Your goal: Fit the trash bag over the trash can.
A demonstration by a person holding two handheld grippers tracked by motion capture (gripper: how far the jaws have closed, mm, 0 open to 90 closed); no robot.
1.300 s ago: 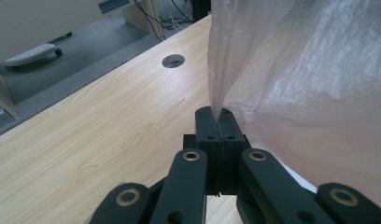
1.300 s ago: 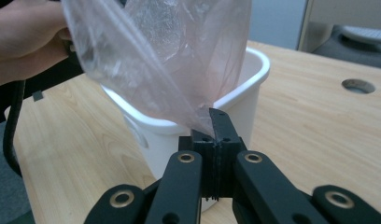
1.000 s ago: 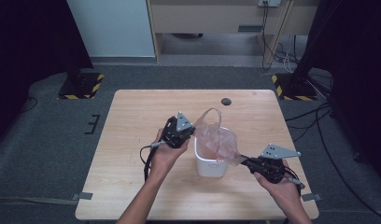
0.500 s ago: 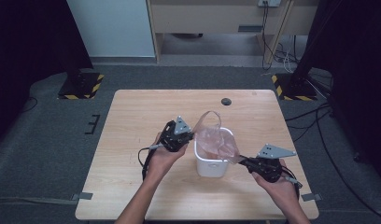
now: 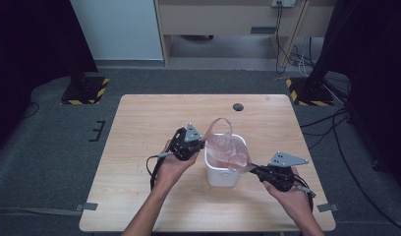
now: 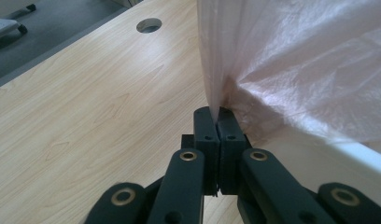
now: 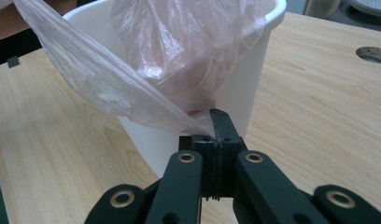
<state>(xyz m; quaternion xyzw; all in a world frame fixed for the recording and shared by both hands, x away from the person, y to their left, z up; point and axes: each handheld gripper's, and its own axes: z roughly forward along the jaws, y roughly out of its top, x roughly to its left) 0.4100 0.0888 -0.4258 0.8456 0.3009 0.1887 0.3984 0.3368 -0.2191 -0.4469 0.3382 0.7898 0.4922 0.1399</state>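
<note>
Overhead, a pale wooden table with a fine straight grain fills the middle of the high view, set on dark grey carpet. Near its far edge sits a small round cable hole. At the table's centre stands a white plastic bin, smooth and matte, with rounded corners and a rolled rim. A thin, translucent pink plastic bag lies partly inside it, crinkled and glossy, with one loop of its mouth rising above the far rim.

The left gripper, black with a grey three-cornered plate on top, sits just beside the bin's left side. In the left gripper view its two flat black jaws are pressed together on a pinched fold of the bag, and the film fans upward from the pinch in soft radiating creases. The bin's white rim shows just beyond.

The right gripper sits at the bin's right front corner, held by the person's right hand. In the right gripper view its jaws are likewise clamped on a stretched corner of the bag, which pulls taut in a smooth sheet over the bin's rim and down to the jaw tips. The bin's curved white wall stands directly behind the jaws.
</note>
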